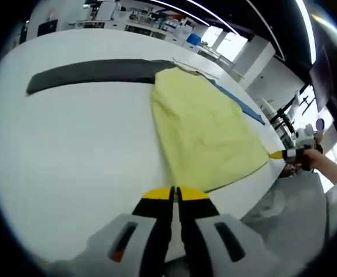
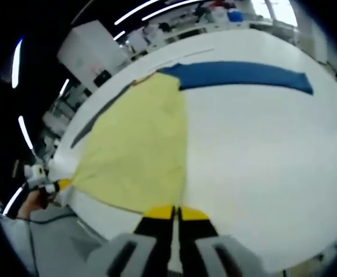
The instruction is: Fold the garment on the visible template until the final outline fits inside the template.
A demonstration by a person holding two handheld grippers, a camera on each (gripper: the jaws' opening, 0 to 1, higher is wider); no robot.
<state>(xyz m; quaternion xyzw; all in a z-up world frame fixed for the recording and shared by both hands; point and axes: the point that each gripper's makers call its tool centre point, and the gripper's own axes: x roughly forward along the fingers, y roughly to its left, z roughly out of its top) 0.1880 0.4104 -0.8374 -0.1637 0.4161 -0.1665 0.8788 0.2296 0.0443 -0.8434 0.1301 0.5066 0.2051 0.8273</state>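
A yellow garment (image 1: 206,130) lies spread on the white worktop (image 1: 82,150), reaching its near edge. A dark grey strip (image 1: 93,72) and a blue strip (image 2: 240,75) (both flat on the worktop) run out from under the garment's far end to opposite sides. The left gripper (image 1: 174,195) hovers at the near edge beside the garment, fingers closed on nothing. The right gripper (image 2: 175,213) sits at the same edge, fingers likewise closed and empty.
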